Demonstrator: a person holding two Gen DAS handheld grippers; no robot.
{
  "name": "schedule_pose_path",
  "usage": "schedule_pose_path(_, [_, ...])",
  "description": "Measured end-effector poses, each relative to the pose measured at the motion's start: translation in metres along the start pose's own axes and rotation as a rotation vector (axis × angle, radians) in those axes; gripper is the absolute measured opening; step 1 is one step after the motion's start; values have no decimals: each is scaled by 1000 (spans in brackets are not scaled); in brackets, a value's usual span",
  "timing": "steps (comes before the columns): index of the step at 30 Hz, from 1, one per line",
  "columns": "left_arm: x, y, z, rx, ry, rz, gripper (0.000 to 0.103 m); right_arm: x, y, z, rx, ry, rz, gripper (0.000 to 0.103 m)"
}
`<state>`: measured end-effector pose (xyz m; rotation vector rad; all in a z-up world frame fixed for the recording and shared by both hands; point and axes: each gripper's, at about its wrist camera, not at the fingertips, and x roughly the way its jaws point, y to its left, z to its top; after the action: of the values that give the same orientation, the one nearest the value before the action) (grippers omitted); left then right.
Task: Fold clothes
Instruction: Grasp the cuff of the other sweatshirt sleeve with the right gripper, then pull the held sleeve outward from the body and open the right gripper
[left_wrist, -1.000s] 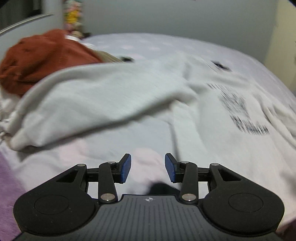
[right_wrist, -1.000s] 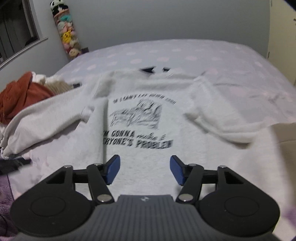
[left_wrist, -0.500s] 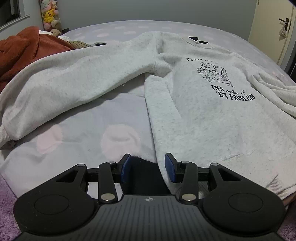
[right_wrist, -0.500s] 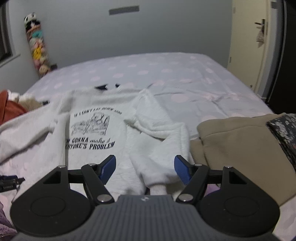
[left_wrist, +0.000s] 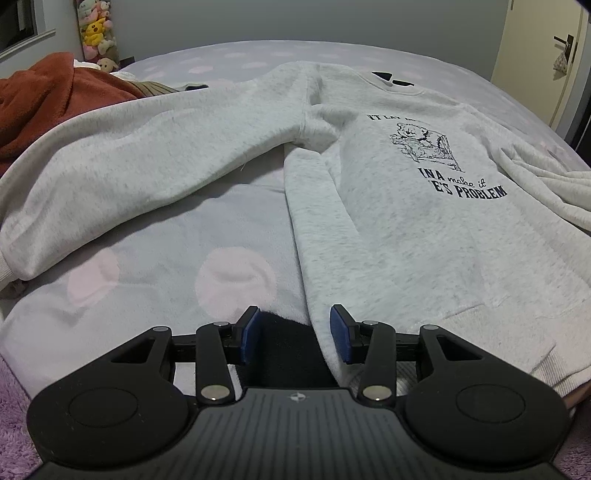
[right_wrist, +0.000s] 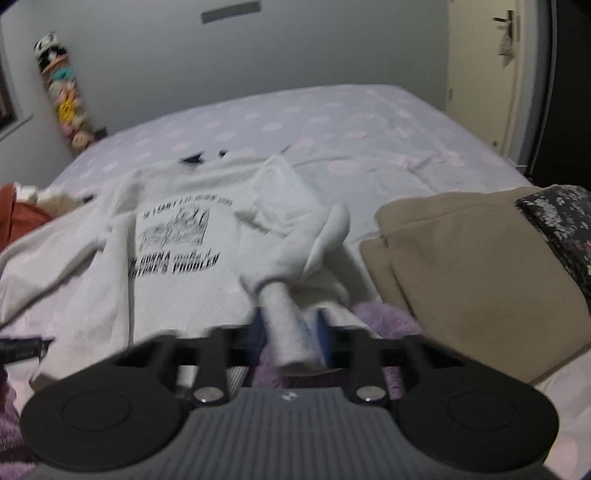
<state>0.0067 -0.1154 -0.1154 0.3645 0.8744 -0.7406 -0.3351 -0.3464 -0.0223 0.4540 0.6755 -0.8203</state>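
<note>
One pale grey fleece sweatshirt (left_wrist: 399, 229) with a black printed bear drawing and lettering is seen spread front-up on a bed with a lilac cover dotted in pink (left_wrist: 155, 258). Two sleeves are counted: one is stretched out flat toward the rust-red garment (left_wrist: 44, 99) heaped at the bed's edge, the other is bunched over the chest. One folded tan garment (right_wrist: 461, 280) and one dark floral cloth (right_wrist: 557, 218) are seen beside the sweatshirt. The left gripper (left_wrist: 294, 339) is held low at the hem corner, its jaws parted, with the sweatshirt's side edge lying between them but not pinched. The ribbed cuff (right_wrist: 288, 325) of the bunched sleeve is clamped in the jaws of the right gripper (right_wrist: 290, 336), though that view is blurred.
</note>
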Motion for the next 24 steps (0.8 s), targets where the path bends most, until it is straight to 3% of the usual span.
schedule_pose_path(4, [0, 0, 0, -1, 0, -1, 39, -14, -5, 19, -47, -76, -101, 9])
schedule_pose_path(12, [0, 0, 0, -6, 1, -3, 39, -67, 16, 75, -265, -284, -192, 9])
schedule_pose_path(15, [0, 2, 0, -12, 2, -7, 39, -63, 59, 66, -461, -259, -95, 9])
schedule_pose_path(19, [0, 3, -1, -21, 1, -15, 39, -36, 104, 28, -644, -142, 2, 9])
schedule_pose_path(24, [1, 5, 0, -29, 2, -21, 39, -4, 121, -10, -641, -12, 106, 9])
